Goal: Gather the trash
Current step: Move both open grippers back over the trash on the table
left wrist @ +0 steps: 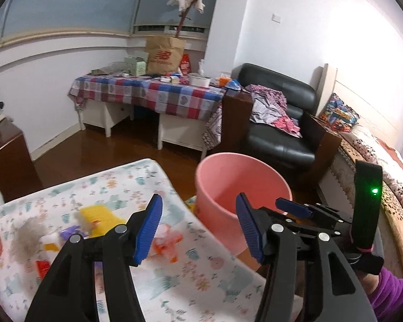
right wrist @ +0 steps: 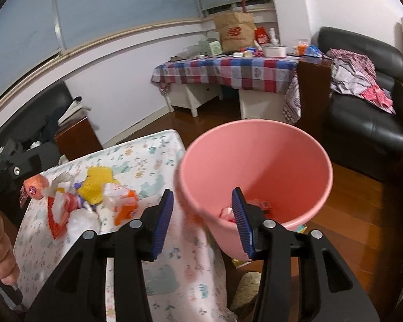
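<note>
- Far left of the left gripper: orange wrapper at the cloth's edge. Crinkly film, light; I'd judge a pinch on a bunched end holds better than on the slick flat face.
- Just left of and beyond its left finger: rest of the trash pile on the patterned table cloth — yellow paper, white plastic scraps, a red packet, an orange-white bag. All soft, near weightless, prob. springy (blurred, so exact shapes unclear).
- Left gripper itself: jaws stand apart, nothing between the pads, no contact w/ anything.
- Ahead and right of the left gripper, off the table's edge: pink bucket, a stiff smooth plastic shell; a few scraps lie in its bottom.
- Right gripper: jaws bracket the bucket's near rim, right pad inside the wall, left pad outside. Whether the pads actually clamp the wall I can't tell (left pad looks clear of it).
- Handling bet: bucket is light but slippery, so grip the rim wall; scraps want a firm close on a wad.
</note>
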A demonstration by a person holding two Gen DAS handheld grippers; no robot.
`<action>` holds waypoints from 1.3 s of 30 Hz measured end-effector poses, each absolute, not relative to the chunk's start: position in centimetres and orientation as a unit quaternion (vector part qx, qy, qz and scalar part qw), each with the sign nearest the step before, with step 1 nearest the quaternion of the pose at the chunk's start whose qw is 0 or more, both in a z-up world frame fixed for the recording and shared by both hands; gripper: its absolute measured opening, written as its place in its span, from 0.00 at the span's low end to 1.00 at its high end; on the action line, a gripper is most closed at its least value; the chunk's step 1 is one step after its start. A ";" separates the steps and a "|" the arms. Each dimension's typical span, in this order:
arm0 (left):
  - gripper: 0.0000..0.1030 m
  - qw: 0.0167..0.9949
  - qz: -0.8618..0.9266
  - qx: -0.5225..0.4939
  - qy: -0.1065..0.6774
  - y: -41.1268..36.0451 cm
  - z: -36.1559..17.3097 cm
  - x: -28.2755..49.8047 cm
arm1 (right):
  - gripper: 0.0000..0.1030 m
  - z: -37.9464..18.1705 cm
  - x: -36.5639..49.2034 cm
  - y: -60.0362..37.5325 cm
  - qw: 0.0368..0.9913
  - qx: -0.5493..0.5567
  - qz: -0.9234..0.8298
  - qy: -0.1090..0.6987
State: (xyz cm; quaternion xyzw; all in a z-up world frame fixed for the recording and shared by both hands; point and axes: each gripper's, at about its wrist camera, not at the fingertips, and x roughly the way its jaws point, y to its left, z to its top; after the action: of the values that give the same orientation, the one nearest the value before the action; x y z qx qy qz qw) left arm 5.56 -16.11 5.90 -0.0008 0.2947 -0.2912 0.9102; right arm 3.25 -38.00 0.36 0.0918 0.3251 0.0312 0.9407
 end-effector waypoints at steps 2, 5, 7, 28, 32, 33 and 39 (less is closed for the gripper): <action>0.55 0.915 -0.279 -0.005 0.293 -14.9 6.0 5.1 | 0.45 0.9 2.9 -37.0 0.943 0.082 0.043 0.321; 0.55 0.920 -0.264 -0.014 0.291 -12.9 6.0 4.6 | 0.45 1.5 2.2 -35.9 0.945 0.069 0.056 0.315; 0.55 0.923 -0.253 -0.017 0.290 -11.7 6.0 4.3 | 0.45 1.8 1.9 -35.5 0.946 0.066 0.061 0.312; 0.55 0.938 -0.167 -0.044 0.302 -3.0 3.2 1.3 | 0.55 2.3 1.3 -32.4 0.942 0.046 0.102 0.316; 0.55 0.940 -0.155 -0.053 0.299 -1.7 3.0 0.5 | 0.55 2.4 1.5 -31.5 0.941 0.039 0.113 0.318; 0.55 0.940 -0.152 -0.055 0.300 -1.5 2.9 0.4 | 0.55 2.4 1.6 -31.3 0.940 0.037 0.115 0.319; 0.55 0.939 -0.140 -0.052 0.309 -0.5 2.0 -0.3 | 0.55 2.1 1.7 -30.2 0.937 0.026 0.128 0.324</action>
State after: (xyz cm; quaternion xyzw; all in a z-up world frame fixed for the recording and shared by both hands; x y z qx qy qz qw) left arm -0.31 -0.55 1.96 -0.0523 0.3090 -0.1397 0.9393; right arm 1.71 -30.17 2.12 0.0261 0.3244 0.1278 0.9369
